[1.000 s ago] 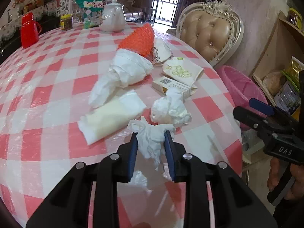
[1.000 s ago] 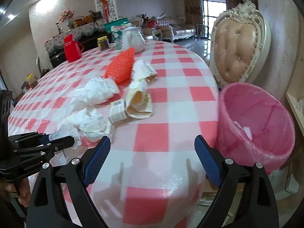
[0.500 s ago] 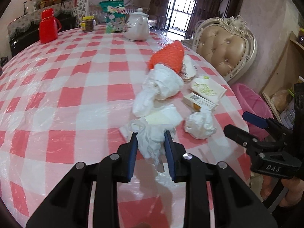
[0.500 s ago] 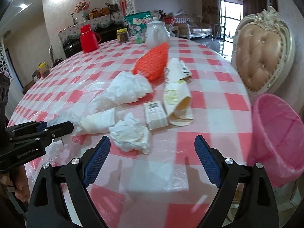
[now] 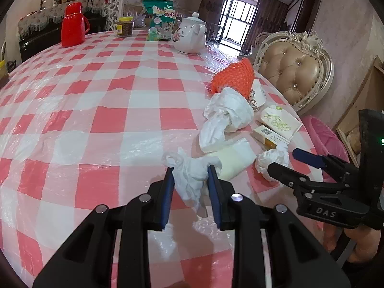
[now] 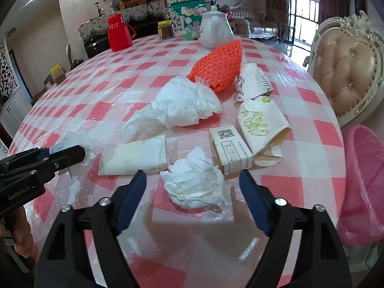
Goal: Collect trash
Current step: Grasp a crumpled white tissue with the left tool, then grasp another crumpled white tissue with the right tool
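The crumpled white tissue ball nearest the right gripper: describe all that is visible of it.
The crumpled white tissue ball is soft, creased paper wadded into a loose lump with yellowish tints. It lies on the checked red-and-white tablecloth, ahead of the right gripper, whose jaws are apart and clear of it. It sits beside a small white cardboard box.

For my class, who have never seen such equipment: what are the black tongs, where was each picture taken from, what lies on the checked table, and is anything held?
No machine: a person holds a two-finger gripper in each hand, each carrying a camera that looks along its fingers. The left gripper is shut on a crumpled tissue. The right gripper, open though just closing, points at a tissue ball, not gripping it. On the table lie an orange foam net, white paper, a folded napkin and a small box. A pink bin stands beside it.
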A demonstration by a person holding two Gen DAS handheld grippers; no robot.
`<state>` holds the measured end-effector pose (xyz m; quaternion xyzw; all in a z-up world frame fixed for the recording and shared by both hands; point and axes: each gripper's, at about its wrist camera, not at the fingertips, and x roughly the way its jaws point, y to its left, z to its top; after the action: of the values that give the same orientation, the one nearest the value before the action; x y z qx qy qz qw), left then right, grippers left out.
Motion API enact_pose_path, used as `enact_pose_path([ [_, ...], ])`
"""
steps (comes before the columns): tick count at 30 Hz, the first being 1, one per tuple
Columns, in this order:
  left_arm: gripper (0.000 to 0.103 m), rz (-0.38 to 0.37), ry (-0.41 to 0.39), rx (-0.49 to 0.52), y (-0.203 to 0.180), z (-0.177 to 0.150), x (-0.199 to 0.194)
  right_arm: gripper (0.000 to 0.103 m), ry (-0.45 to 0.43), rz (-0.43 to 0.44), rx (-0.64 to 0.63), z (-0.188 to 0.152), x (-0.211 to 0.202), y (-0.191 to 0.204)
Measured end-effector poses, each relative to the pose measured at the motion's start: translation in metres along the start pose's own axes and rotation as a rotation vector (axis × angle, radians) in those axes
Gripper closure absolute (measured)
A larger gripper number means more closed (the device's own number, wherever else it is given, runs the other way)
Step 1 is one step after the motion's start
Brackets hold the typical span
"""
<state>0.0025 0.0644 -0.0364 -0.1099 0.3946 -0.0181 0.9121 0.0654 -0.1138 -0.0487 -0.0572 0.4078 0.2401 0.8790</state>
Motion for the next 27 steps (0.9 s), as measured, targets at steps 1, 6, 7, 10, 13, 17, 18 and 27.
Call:
enact_pose_path([
  [1, 0.076, 0.000, -0.001, -0.002, 0.001, 0.000, 0.000, 0.038, 0.007, -0.001, -0.002, 0.001, 0.002, 0.001],
  [6, 0.076, 0.000, -0.004, -0.014, 0.006, 0.001, -0.001, 0.062, 0.030, 0.010, -0.013, 0.000, 0.008, 0.004],
  [7, 0.076, 0.000, -0.005, -0.015, 0.006, 0.001, -0.002, 0.065, 0.028, 0.014, -0.013, 0.000, 0.008, 0.005],
  [10, 0.076, 0.001, -0.006, -0.015, 0.007, 0.001, -0.002, 0.068, 0.020, 0.025, -0.006, -0.001, 0.004, 0.003],
  [13, 0.076, 0.000, -0.007, -0.013, 0.006, 0.002, -0.002, 0.070, 0.007, 0.028, 0.000, -0.003, -0.002, 0.000],
  [17, 0.076, 0.000, -0.011, -0.007, 0.002, 0.003, -0.004, 0.072, -0.012, 0.029, 0.009, -0.005, -0.012, -0.006],
  [18, 0.076, -0.001, -0.012, -0.005, 0.001, 0.003, -0.004, 0.072, -0.016, 0.029, 0.012, -0.005, -0.014, -0.008],
  [27, 0.076, -0.012, -0.027, 0.027, -0.018, 0.011, -0.006, 0.072, -0.062, 0.013, 0.050, -0.008, -0.033, -0.031],
])
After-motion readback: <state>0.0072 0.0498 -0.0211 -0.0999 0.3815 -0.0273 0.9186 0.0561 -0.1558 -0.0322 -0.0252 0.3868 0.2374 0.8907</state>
